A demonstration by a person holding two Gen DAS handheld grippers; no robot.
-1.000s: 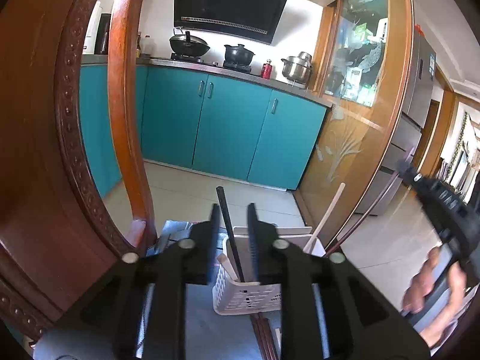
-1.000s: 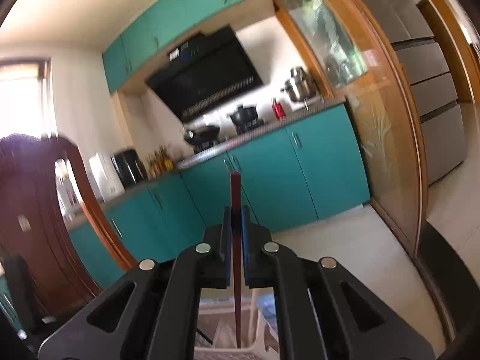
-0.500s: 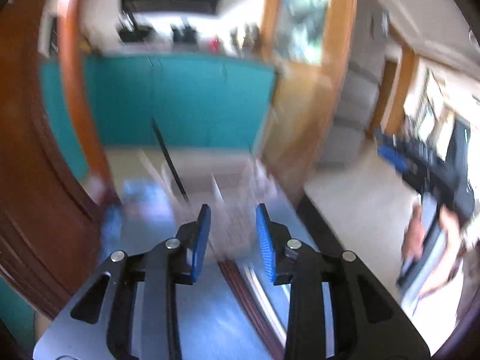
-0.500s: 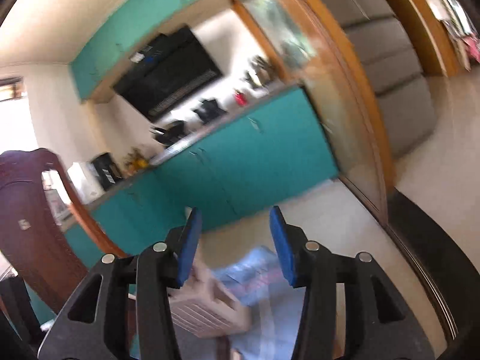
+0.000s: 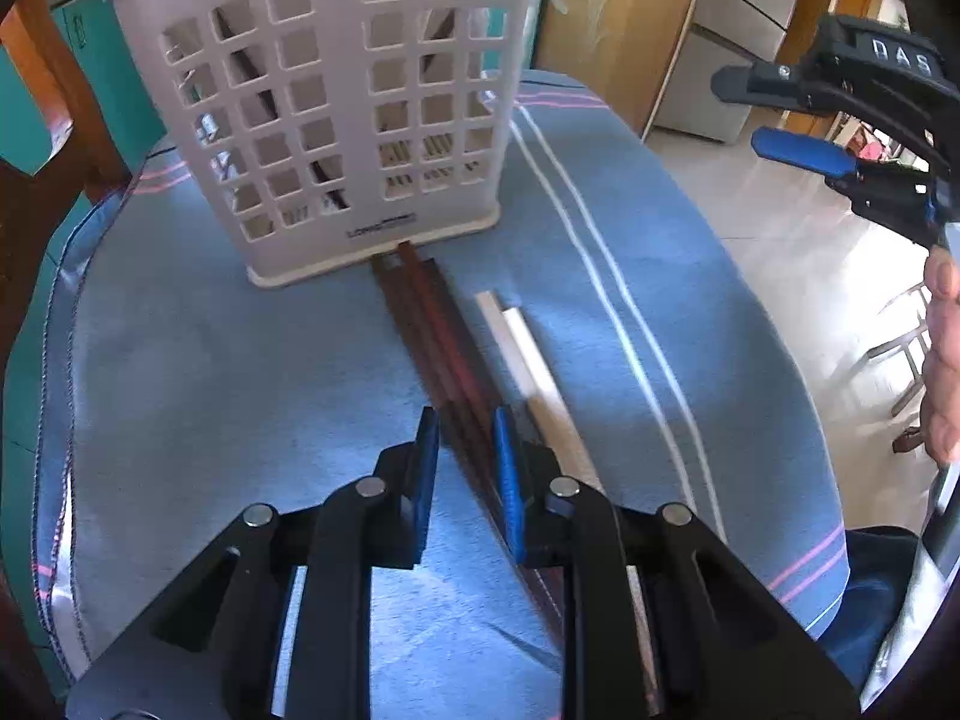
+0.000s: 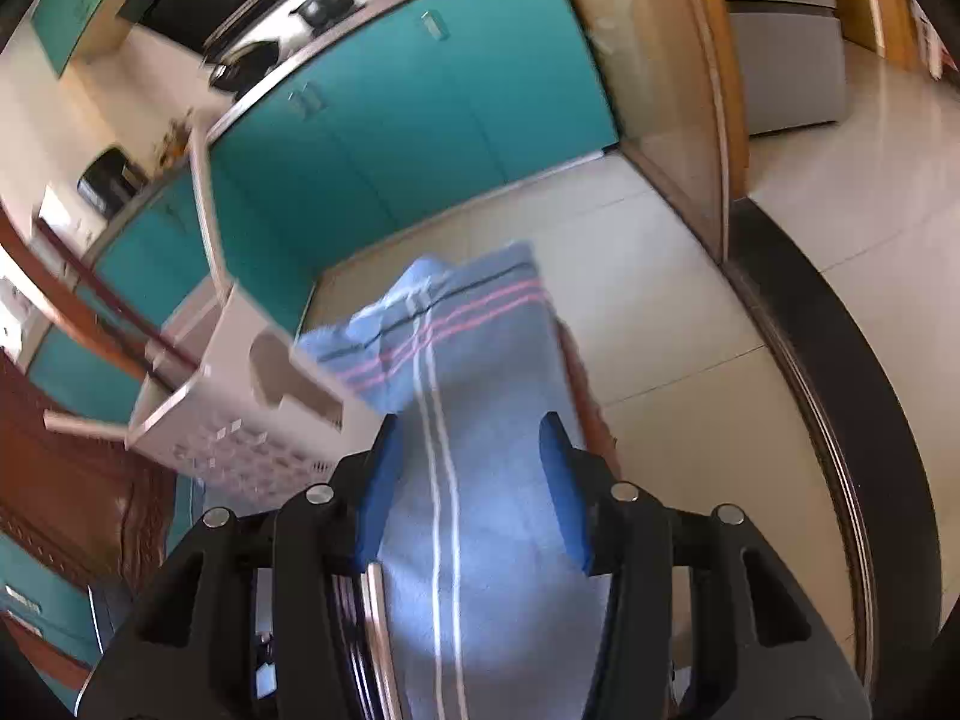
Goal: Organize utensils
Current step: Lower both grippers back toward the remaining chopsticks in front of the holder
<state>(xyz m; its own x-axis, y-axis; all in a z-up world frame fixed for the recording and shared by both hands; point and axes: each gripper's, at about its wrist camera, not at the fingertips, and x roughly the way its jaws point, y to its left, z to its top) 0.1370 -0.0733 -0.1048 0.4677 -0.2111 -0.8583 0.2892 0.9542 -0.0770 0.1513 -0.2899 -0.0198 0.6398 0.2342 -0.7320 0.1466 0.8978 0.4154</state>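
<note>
A white slotted utensil basket (image 5: 336, 120) stands on a blue striped cloth (image 5: 180, 360) and holds several chopsticks. Dark red-brown chopsticks (image 5: 432, 330) and white chopsticks (image 5: 528, 354) lie on the cloth in front of it. My left gripper (image 5: 465, 438) is open, low over the cloth, its jaws on either side of the dark chopsticks. My right gripper (image 6: 468, 450) is open and empty above the cloth's striped edge; it also shows in the left wrist view (image 5: 798, 120). The basket (image 6: 240, 414) is to its left.
A carved wooden chair back (image 5: 36, 138) stands at the left behind the basket. Teal kitchen cabinets (image 6: 420, 90) and tiled floor (image 6: 660, 300) lie beyond the table edge. A fridge (image 5: 720, 48) is at the right.
Both grippers have opened and dropped towards the table. The right released its dark chopstick; the left released the black one and came down over the dark chopsticks lying on the cloth.
</note>
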